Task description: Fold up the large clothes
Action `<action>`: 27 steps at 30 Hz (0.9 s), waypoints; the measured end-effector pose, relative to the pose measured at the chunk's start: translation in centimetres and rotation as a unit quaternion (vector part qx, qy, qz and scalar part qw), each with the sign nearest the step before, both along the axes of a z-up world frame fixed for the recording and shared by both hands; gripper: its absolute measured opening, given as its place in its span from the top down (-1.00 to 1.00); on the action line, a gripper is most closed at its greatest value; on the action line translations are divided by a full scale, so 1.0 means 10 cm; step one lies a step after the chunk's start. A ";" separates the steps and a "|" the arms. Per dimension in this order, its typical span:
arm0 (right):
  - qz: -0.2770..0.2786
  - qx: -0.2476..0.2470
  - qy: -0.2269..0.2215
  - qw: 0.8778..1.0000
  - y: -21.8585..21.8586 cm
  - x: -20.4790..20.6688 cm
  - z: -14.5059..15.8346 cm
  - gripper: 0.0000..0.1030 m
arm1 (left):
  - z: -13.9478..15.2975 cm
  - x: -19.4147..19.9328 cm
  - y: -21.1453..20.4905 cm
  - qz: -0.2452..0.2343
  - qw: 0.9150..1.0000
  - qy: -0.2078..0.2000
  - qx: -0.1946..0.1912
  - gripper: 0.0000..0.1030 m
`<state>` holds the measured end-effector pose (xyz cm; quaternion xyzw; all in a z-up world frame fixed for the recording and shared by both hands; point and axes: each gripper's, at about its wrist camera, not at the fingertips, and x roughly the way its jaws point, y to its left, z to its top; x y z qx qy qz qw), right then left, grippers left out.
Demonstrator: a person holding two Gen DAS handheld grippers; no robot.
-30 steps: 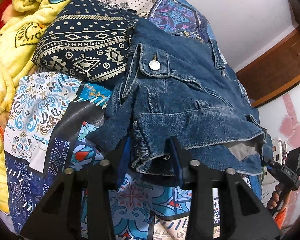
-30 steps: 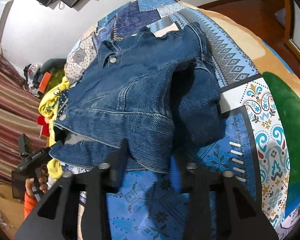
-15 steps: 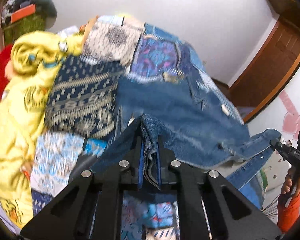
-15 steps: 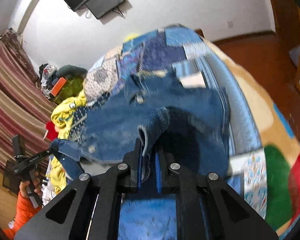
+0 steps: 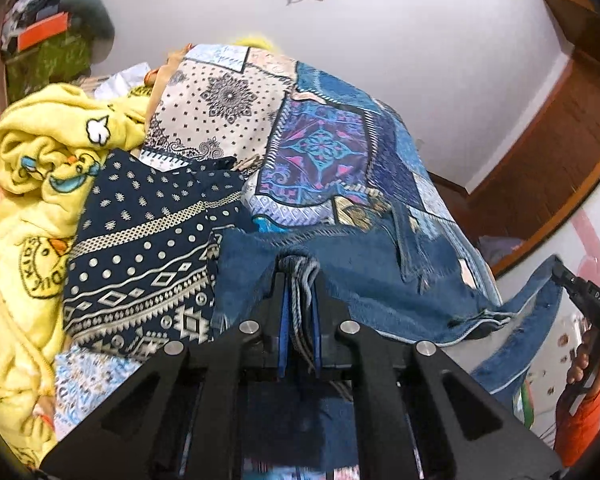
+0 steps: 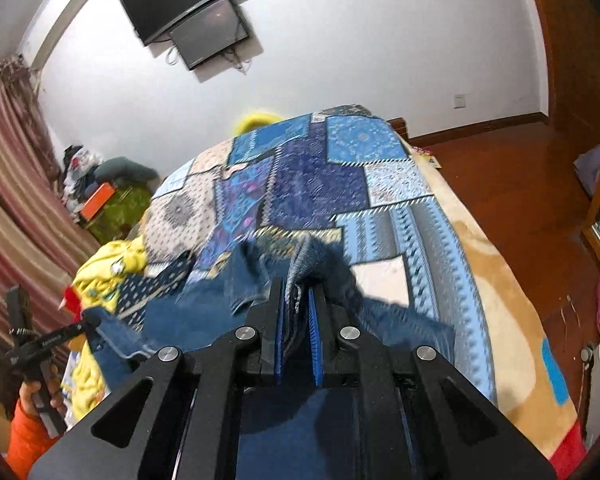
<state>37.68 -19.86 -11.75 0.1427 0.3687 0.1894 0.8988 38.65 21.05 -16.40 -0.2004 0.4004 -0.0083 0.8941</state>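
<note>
A blue denim jacket (image 5: pixel 380 280) hangs between both grippers above the patchwork bedspread (image 5: pixel 324 152). My left gripper (image 5: pixel 299 276) is shut on a bunched fold of the jacket's hem, which shows between its blue pads. The right gripper (image 6: pixel 298 286) is likewise shut on a fold of the same denim jacket (image 6: pixel 204 320). In the left wrist view the right gripper (image 5: pixel 560 272) appears at the far right, pinching the other end of the hem. In the right wrist view the left gripper (image 6: pixel 88 320) shows at the lower left, clamped on the hem.
A yellow cartoon blanket (image 5: pixel 32 200) and a navy patterned cloth (image 5: pixel 148 240) lie heaped on the bed's left side. A wall-mounted TV (image 6: pixel 196 12) hangs on the white wall. A wooden floor (image 6: pixel 520 184) lies to the right of the bed, striped curtains (image 6: pixel 12 184) to the left.
Both grippers closed on the jacket's hem and lifted it off the bed. The jacket now hangs stretched between them, and both views tilted upward toward the wall.
</note>
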 end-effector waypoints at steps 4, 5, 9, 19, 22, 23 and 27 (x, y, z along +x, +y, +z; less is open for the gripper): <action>-0.026 -0.003 0.007 1.000 -0.05 0.28 -0.13 0.93 | -0.24 0.34 0.06 0.011 1.000 0.023 -0.008 0.84; -0.031 -0.011 0.008 0.999 -0.05 0.34 -0.16 0.93 | -0.31 0.41 0.07 0.013 0.999 0.030 -0.006 0.84; -0.044 -0.032 0.048 0.997 -0.07 0.59 -0.45 0.93 | -0.63 0.68 0.08 0.028 0.998 0.062 0.001 0.84; 0.014 -0.100 0.073 0.992 0.11 0.45 -0.77 0.93 | -0.63 0.78 0.08 0.027 0.996 0.076 0.049 0.54; 0.034 -0.118 0.062 0.991 0.23 0.34 -0.71 0.92 | -0.38 0.67 0.02 0.016 0.996 0.051 0.076 0.15; 0.042 -0.122 0.057 0.990 0.29 0.30 -0.67 0.92 | -0.29 0.62 0.01 0.014 0.996 0.038 0.082 0.09; 0.067 -0.126 0.055 0.988 0.50 0.16 -0.56 0.58 | -0.07 0.47 -0.04 0.007 0.995 0.017 0.094 -0.12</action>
